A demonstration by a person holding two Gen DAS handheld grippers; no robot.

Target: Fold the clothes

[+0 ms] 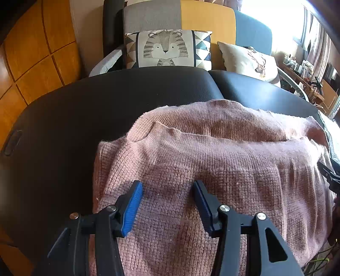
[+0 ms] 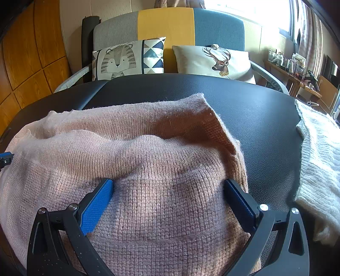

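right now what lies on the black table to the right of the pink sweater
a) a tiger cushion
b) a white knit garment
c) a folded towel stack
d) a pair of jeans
b: in the right wrist view a white knit garment lies on the black table, apart from the pink sweater.

this is a home, a living room by the look of it. beyond the far edge of the black padded worktop (image 2: 244,102) stands a sofa (image 2: 170,27) with a backrest in grey, mustard and blue panels, and two printed cushions lean on it: a tiger cushion (image 2: 125,60) and a deer cushion (image 2: 214,61). a wall of wooden panelling (image 1: 31,55) runs along the left side. daylight pours through a curtained window (image 2: 276,14) at the upper right, and below it a wooden side table (image 2: 297,74) is crowded with small household items too small to tell apart. knitwear lies on the worktop, a pink sweater (image 2: 148,169) and a white knit (image 2: 318,159).
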